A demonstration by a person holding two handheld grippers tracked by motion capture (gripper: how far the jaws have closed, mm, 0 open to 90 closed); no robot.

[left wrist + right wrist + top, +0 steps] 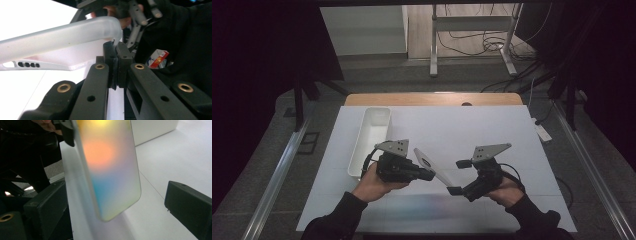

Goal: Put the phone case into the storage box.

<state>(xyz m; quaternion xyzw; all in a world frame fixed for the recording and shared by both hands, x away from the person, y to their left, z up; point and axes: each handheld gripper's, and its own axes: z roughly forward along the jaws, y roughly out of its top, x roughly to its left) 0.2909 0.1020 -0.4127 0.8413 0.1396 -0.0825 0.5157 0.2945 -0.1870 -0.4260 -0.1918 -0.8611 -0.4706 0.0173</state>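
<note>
A phone case held up between two grippers over the white table.

From the high view, the left gripper [431, 175] pinches one end of the phone case [432, 167], which slants in the air above the table [492, 135]. The right gripper [457, 177] has its jaws spread wide around the other end, not pressing it. A white bin [371, 142] sits near the left hand.

In the left gripper view, the two jaws press tight on the thin rim of the case [62, 32]. It looks light, bendy and smooth, so I think it could slip or flex; the stiff edge is the best place to grab.

The right gripper view shows the case's shiny rainbow side [110, 167], hanging free between the open jaws.
</note>
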